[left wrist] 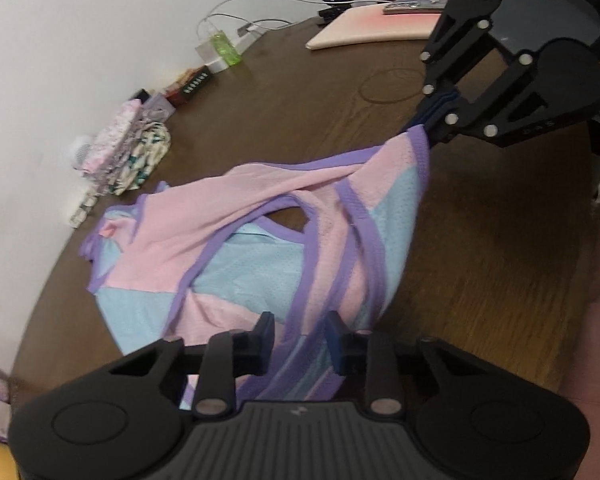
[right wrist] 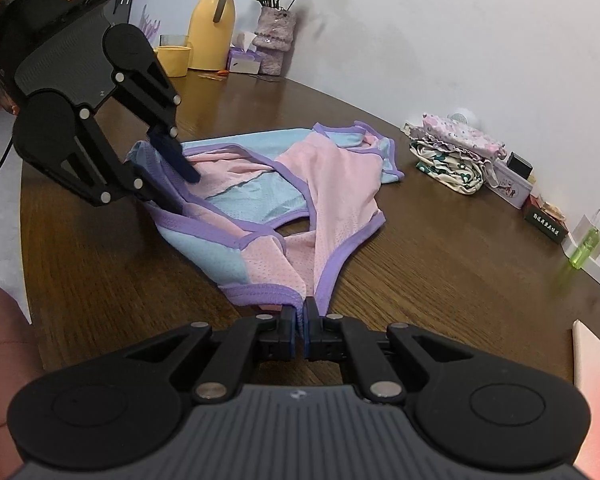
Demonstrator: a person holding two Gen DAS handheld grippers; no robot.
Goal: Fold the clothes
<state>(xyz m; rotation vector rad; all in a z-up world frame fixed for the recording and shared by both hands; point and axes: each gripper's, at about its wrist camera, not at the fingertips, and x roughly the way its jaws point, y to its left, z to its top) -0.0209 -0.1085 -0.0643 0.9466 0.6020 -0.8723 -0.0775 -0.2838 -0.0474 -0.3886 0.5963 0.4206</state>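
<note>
A pink, light-blue and purple-trimmed mesh tank top [left wrist: 260,240] lies partly lifted on the dark wooden table [left wrist: 480,280]. My left gripper [left wrist: 300,336] is open, its fingers straddling the garment's near edge; in the right wrist view it [right wrist: 176,184] sits over the top's left corner. My right gripper [right wrist: 300,316] is shut on a purple-trimmed corner of the top [right wrist: 284,200]. In the left wrist view the right gripper [left wrist: 432,120] holds that corner raised, pulling the fabric taut.
A pile of folded patterned clothes [right wrist: 456,152] lies by the wall, also in the left wrist view [left wrist: 128,148]. A yellow jug [right wrist: 212,32], cup, vase, small boxes, a green bottle [right wrist: 586,246], cables and a pink tablet [left wrist: 376,26] line the table's edges.
</note>
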